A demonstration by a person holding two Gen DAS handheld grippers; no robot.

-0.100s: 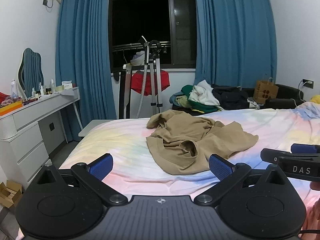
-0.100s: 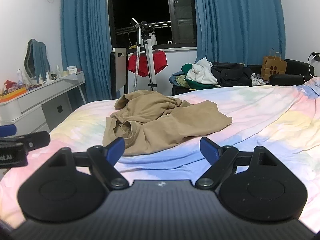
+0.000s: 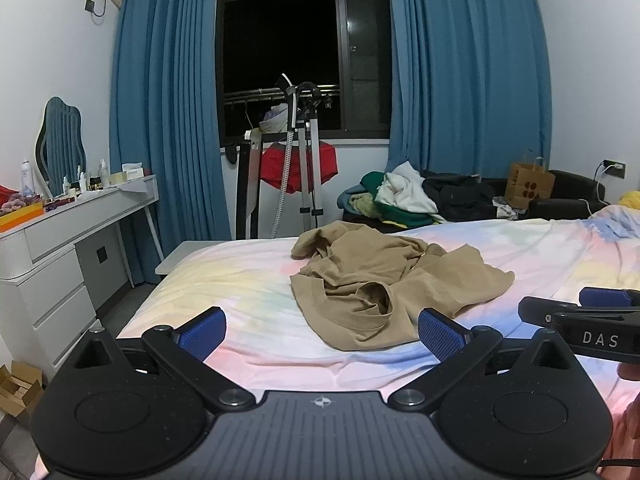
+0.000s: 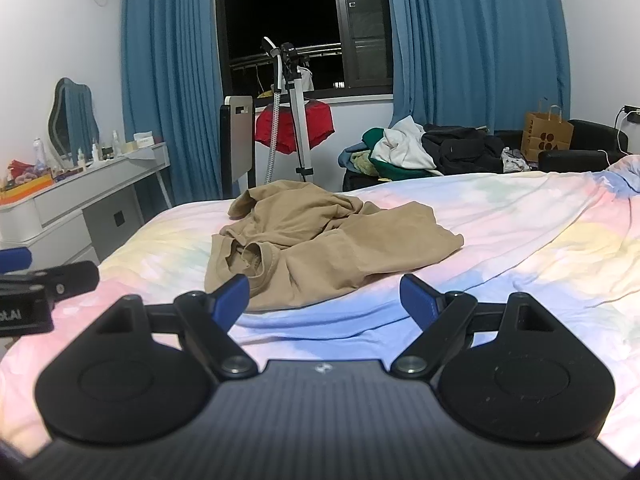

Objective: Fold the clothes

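While both tools hover low over the near edge of the bed (image 3: 248, 280), the tan shirt (image 3: 384, 280) lies crumpled on the pastel sheet, its collar opening turned toward the cameras and one flat panel spread out to the right. Neither tool touches it. The left gripper (image 3: 322, 330) is released, its blue pads (image 3: 202, 330) spread wide with nothing between them; the shirt's near hem sits just beyond the gap. The right gripper (image 4: 324, 296) is likewise released and empty, its left pad (image 4: 232, 294) seen just in front of the shirt's collar (image 4: 256, 260). Each tool shows at the edge of the other's view, so they sit side by side.

Beyond the bed, a heap of clothes (image 3: 404, 196) rests on a dark sofa beside a brown paper bag (image 3: 528, 184). A white desk (image 3: 72, 216) with bottles and a wavy mirror (image 3: 60, 144) stands at the left wall. Blue curtains (image 3: 164, 120) frame a dark window, and a red garment (image 3: 298, 166) hangs on a stand before it.
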